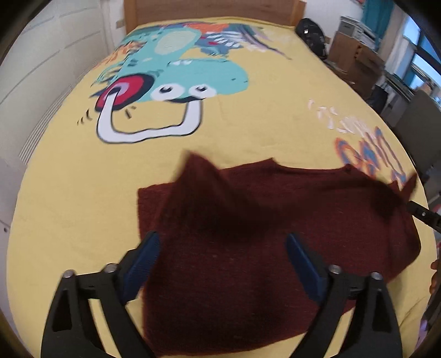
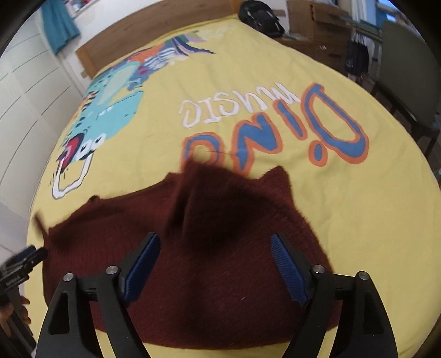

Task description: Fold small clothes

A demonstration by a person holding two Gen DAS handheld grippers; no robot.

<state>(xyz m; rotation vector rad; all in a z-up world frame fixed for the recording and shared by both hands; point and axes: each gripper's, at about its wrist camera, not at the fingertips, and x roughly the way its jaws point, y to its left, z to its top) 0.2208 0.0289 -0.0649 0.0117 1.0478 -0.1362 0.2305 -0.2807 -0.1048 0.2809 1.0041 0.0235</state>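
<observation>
A dark maroon knit garment lies on the yellow bedspread, with a blurred raised fold of it standing up near its far edge. My left gripper is open just above the garment, fingers spread to either side of it. In the right wrist view the same garment lies below my right gripper, which is also open, with a raised fold ahead of it. Each gripper shows at the edge of the other's view: the right one, the left one.
The bedspread carries a teal dinosaur print and "DINO MUSIC" lettering. A wooden headboard stands at the far end, a white wall to the left. A black bag, cardboard boxes and a chair stand to the right.
</observation>
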